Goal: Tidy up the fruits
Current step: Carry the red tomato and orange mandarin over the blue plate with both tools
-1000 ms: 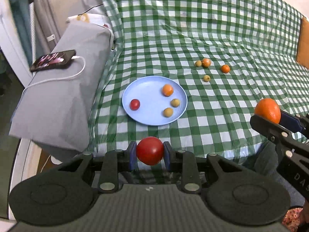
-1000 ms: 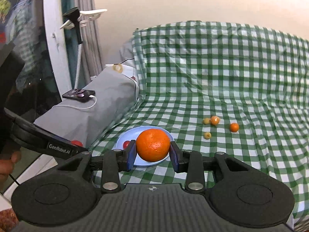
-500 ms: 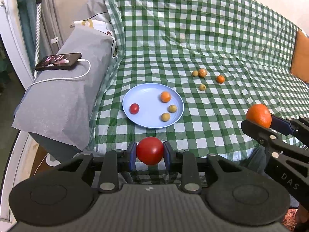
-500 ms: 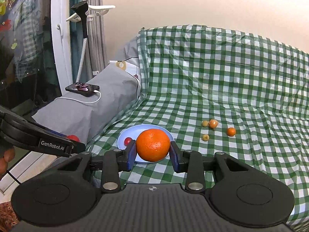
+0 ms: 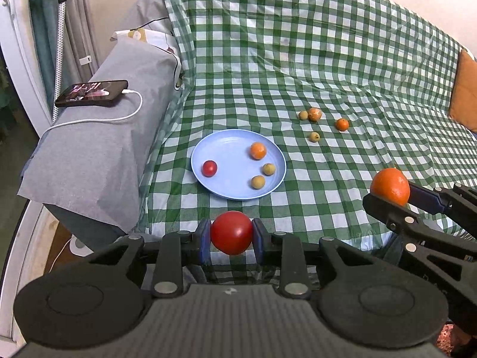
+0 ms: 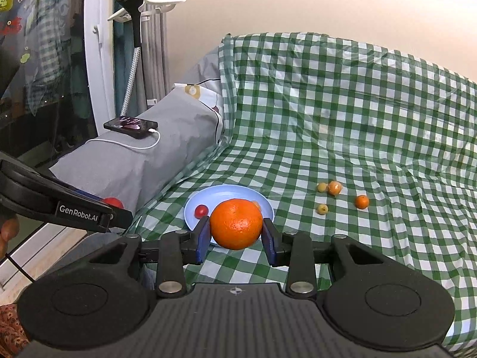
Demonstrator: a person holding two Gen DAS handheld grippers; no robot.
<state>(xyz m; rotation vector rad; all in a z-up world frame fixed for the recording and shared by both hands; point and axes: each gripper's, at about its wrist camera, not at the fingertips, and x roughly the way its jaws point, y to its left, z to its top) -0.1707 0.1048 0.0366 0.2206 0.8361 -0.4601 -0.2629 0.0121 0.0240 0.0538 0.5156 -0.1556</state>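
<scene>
My left gripper (image 5: pixel 231 240) is shut on a red tomato (image 5: pixel 231 232), held in the air in front of the sofa's front edge. My right gripper (image 6: pixel 236 232) is shut on a large orange (image 6: pixel 236 223); the orange also shows at the right of the left wrist view (image 5: pixel 390 186). A light blue plate (image 5: pixel 229 149) lies on the green checked cloth and holds a small red tomato (image 5: pixel 209 168), a small orange (image 5: pixel 258 150) and two yellow-green fruits (image 5: pixel 269 169). Several small fruits (image 5: pixel 314 114) lie loose on the cloth beyond the plate.
A grey armrest (image 5: pixel 98 137) stands left of the plate with a phone (image 5: pixel 92 89) and white charging cable on it. An orange cushion (image 5: pixel 465 95) is at the far right. A stand with a clamp (image 6: pixel 137 15) rises by the window at the left.
Both grippers have drawn back and up from the sofa, each still holding its fruit. The plate and loose fruits look smaller and have not moved.
</scene>
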